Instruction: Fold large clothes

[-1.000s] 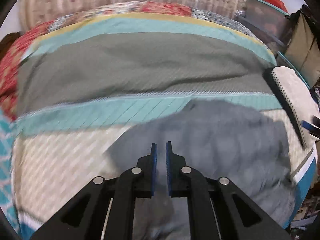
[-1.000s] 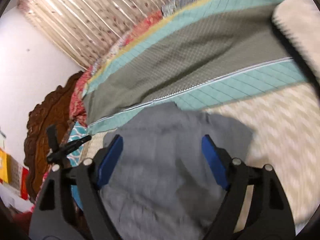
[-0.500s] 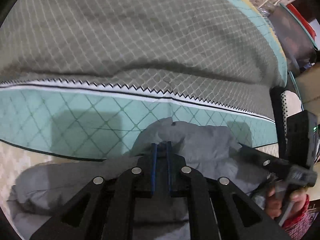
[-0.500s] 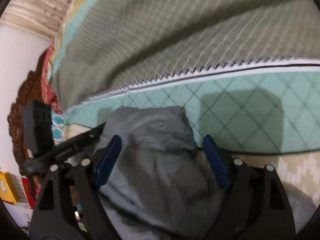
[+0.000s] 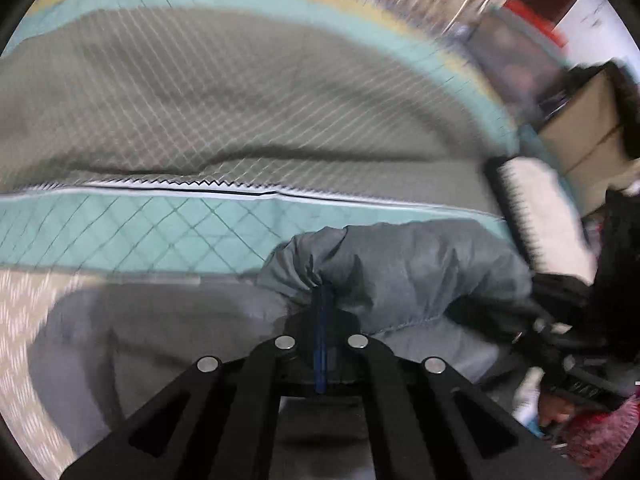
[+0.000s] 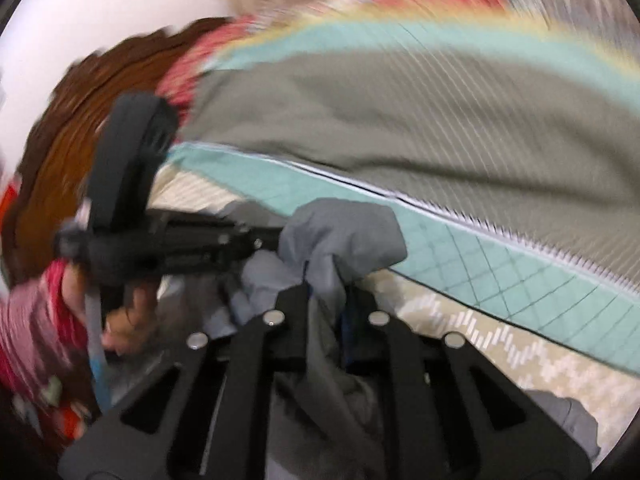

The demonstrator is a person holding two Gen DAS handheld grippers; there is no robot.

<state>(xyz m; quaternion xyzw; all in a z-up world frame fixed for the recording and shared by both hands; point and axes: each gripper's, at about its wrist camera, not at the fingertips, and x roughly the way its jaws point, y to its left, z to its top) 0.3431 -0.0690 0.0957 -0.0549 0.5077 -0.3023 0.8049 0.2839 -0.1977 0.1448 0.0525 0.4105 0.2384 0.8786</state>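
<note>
A grey garment point(image 5: 404, 268) lies on a quilted bedspread point(image 5: 200, 120). My left gripper point(image 5: 322, 292) is shut on a bunched edge of the garment, with cloth puffing out beyond its tips. My right gripper point(image 6: 326, 280) is shut on another bunch of the same grey garment point(image 6: 344, 232), cloth hanging between its fingers. Each gripper shows in the other's view: the right one at the right edge point(image 5: 560, 332), the left one at the left point(image 6: 192, 244). Both views are blurred.
The bedspread has olive, teal point(image 6: 500, 272) and cream zigzag bands. A white folded cloth point(image 5: 536, 208) lies at the bed's right side. Boxes and clutter point(image 5: 580, 120) stand beyond it. A carved wooden headboard point(image 6: 72, 128) is at the left.
My right gripper has shut on the grey garment; it was open half a second ago. Both grippers have drawn back and up with cloth bunched in them.
</note>
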